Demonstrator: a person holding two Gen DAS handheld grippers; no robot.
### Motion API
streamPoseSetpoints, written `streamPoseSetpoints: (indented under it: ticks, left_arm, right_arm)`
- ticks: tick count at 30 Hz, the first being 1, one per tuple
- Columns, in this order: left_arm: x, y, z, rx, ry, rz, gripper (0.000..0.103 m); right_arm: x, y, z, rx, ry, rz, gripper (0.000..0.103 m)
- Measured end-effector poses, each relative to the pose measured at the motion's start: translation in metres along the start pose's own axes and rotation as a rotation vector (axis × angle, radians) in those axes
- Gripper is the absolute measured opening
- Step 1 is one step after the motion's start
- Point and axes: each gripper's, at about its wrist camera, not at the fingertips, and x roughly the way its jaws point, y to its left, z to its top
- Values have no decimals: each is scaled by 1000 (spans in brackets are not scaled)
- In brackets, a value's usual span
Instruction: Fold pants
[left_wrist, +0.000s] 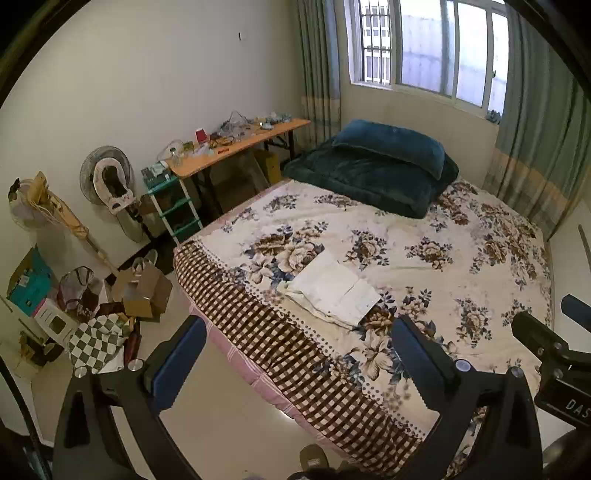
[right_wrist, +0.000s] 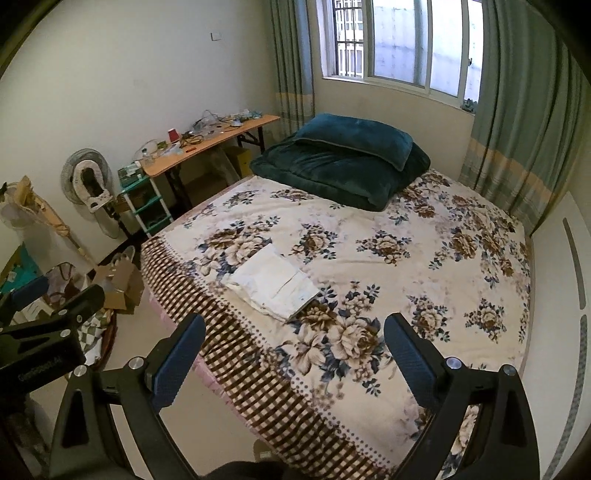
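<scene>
White pants (left_wrist: 334, 286) lie folded into a small rectangle on the flowered bedspread (left_wrist: 424, 254), near the bed's front left corner. They also show in the right wrist view (right_wrist: 275, 282). My left gripper (left_wrist: 299, 332) is open and empty, held back from the bed, short of the pants. My right gripper (right_wrist: 293, 332) is open and empty, also held back, above the bed's near edge. The right gripper's body shows at the right edge of the left wrist view (left_wrist: 554, 347); the left one shows at the left of the right wrist view (right_wrist: 48, 332).
A folded dark teal quilt with a pillow (left_wrist: 373, 166) lies at the head of the bed. A cluttered wooden table (left_wrist: 236, 142), a green shelf unit (left_wrist: 173, 199), a fan (left_wrist: 107, 177) and boxes and bags on the floor (left_wrist: 88, 310) stand left of the bed.
</scene>
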Motion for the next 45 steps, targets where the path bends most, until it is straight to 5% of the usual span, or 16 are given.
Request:
streamPoseSetpoints:
  ticks: [17, 45]
  left_arm:
    - [41, -2, 20, -31, 56, 15, 103]
    - [6, 0, 25, -37, -7, 19, 103]
  right_arm:
    - [70, -18, 27, 22, 60, -19, 100]
    - [44, -13, 30, 36, 23, -4, 100]
